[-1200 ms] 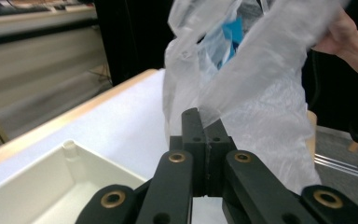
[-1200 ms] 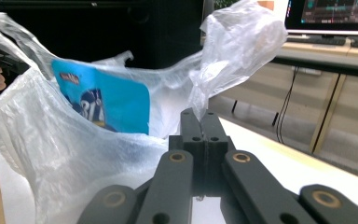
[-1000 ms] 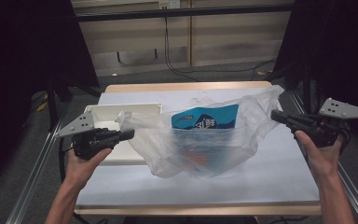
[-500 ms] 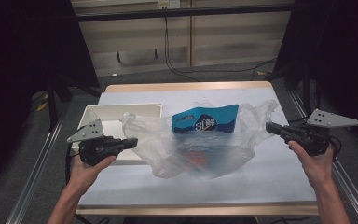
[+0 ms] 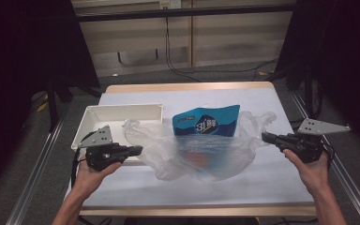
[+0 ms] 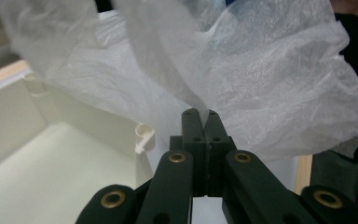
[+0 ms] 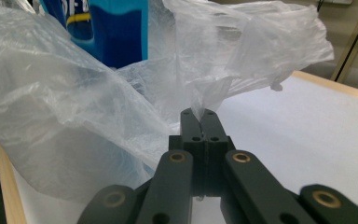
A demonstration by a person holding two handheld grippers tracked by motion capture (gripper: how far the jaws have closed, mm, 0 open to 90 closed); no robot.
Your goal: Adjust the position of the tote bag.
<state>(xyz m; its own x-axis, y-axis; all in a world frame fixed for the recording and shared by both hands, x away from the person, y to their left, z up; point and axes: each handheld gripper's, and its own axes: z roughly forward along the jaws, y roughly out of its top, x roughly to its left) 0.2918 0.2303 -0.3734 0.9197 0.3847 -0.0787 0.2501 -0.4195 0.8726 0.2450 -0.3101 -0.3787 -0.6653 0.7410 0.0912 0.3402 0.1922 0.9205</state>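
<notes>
- Clear plastic bag [image 5: 201, 154]: thin, crinkled, translucent film; it rests on the table [image 5: 272, 183] between the two grippers, stretched from one to the other.
- Contents of the bag: a blue stand-up pouch [image 5: 206, 123] with white lettering, upright and just beyond the line between the two sets of fingers; its top rises above the bag's mouth. Something reddish shows through the film lower down; what it is cannot be told.
- Left gripper [image 5: 138, 150]: fingers [image 6: 192, 133] closed narrow, pinching a twisted edge of the bag film, which fans out above and beyond the tips.
- Right gripper [image 5: 265, 137]: fingers [image 7: 213, 128] closed narrow on a gathered fold of the bag's opposite edge; loose film billows up past the tips.
- White plastic tray [image 5: 91, 124]: rectangular, smooth, shallow-walled, lying just beside and beyond the left fingers; its visible floor is bare, and the bag overhangs its near corner.
- Table surface: flat, pale, matte sheet with a light wooden border.
</notes>
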